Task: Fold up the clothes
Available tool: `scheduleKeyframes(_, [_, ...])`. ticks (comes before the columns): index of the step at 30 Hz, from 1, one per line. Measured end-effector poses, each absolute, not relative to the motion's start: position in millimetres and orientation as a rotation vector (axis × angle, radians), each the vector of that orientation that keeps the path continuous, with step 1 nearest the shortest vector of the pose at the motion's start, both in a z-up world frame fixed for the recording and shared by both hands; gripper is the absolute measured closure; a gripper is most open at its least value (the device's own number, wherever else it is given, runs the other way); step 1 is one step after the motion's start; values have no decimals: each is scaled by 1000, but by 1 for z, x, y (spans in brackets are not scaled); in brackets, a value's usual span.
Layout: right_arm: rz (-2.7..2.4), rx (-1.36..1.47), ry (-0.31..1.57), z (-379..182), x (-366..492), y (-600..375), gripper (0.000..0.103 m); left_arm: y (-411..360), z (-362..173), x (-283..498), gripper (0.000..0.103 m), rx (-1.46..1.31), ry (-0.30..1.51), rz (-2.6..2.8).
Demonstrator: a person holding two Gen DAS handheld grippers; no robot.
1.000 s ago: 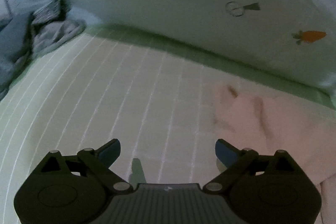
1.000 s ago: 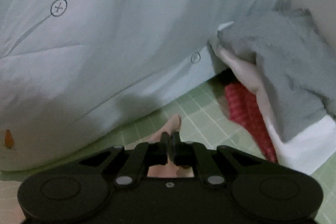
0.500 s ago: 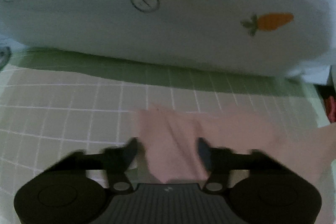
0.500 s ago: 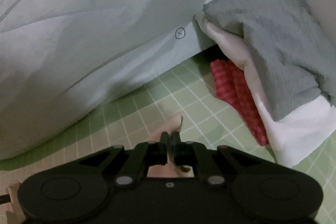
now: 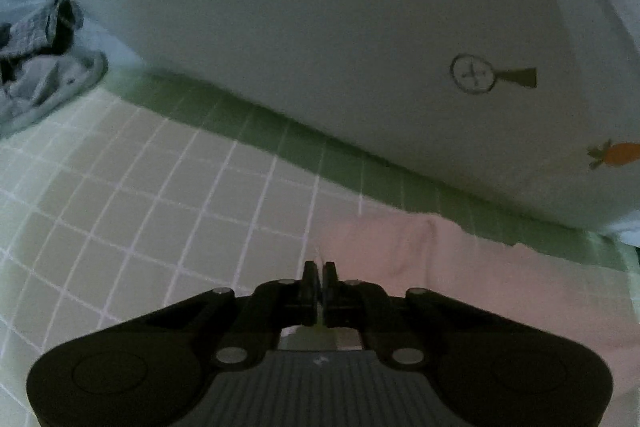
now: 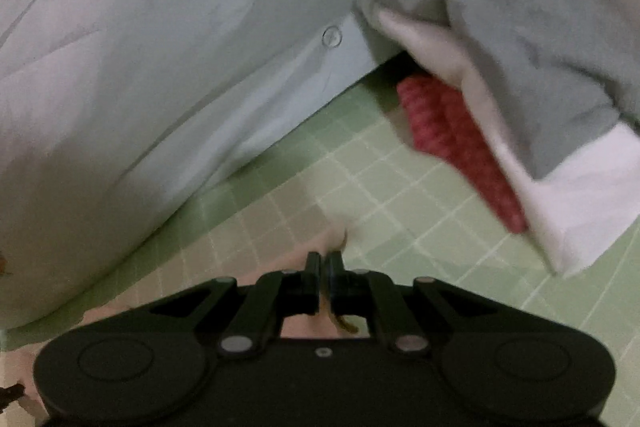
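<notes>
A pale pink garment [image 5: 460, 267] lies flat on the green checked sheet [image 5: 140, 207]. My left gripper [image 5: 319, 269] is shut on the garment's left edge, fingers pressed together. In the right wrist view, my right gripper [image 6: 324, 263] is shut on another part of the pink garment [image 6: 328, 239], a small tip of cloth poking out beyond the fingers. The rest of that end is hidden under the gripper body.
A bulky pale duvet [image 5: 340, 27] with carrot prints lies behind the garment. Crumpled grey clothes [image 5: 36, 67] sit at the far left. At the right, a pile of grey cloth [image 6: 520, 39], white cloth [image 6: 580, 195] and red knit [image 6: 452, 131] lies on the sheet [image 6: 400, 195].
My left gripper came over to the pink garment's edge and went from wide open to shut on it. The right gripper stayed shut on the cloth and shifted slightly.
</notes>
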State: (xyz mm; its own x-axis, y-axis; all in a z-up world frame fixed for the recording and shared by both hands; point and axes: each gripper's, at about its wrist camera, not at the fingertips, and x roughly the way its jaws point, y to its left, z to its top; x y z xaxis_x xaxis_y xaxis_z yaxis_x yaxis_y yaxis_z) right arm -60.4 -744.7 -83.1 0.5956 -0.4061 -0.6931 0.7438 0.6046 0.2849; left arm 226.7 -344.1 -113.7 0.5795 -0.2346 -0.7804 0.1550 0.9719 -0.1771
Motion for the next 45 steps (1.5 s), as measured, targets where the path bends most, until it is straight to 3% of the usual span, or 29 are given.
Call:
scheduleKeyframes(2, [-713,567,633,-83,-58,-737,98,-347,-109,223,70,-68,915,-218])
scheduleKeyframes(4, [-700,522,640,-79,-56,-728,98,-345,-104,220,34,-57,906,-207])
scheduleKeyframes(6, [-686,477,636,-73,-57,-718,98,-343,-99,216,19,-47,898,-196])
scheduleKeyframes(16, [-457,179,606,-42,-75,-604,98,-301,-62,114,16,-74,881,-163])
scheduleKeyframes(24, [-258,51,723,-62,-117,-488,98,-261,-50,16,15,-72,899,-169])
scheduleKeyframes(33, [-229,169,823,-80,-173,-424,97,-222,-53,-61,15,-23,933,-227])
scheduleKeyframes(39, [-312,210,807,-66,-214,-410,78,-198,-55,-102,15,5,958,-271])
scheduleKeyframes(41, [-361,212,800,-61,-228,-410,61,-194,-58,-108,15,-2,971,-284])
scheduleKeyframes(43, [-407,206,789,-56,-247,-409,23,-197,-60,-113,15,-6,981,-306])
scheduleKeyframes(45, [-440,188,774,-51,-263,-412,5,-202,-63,-118,15,-5,989,-326])
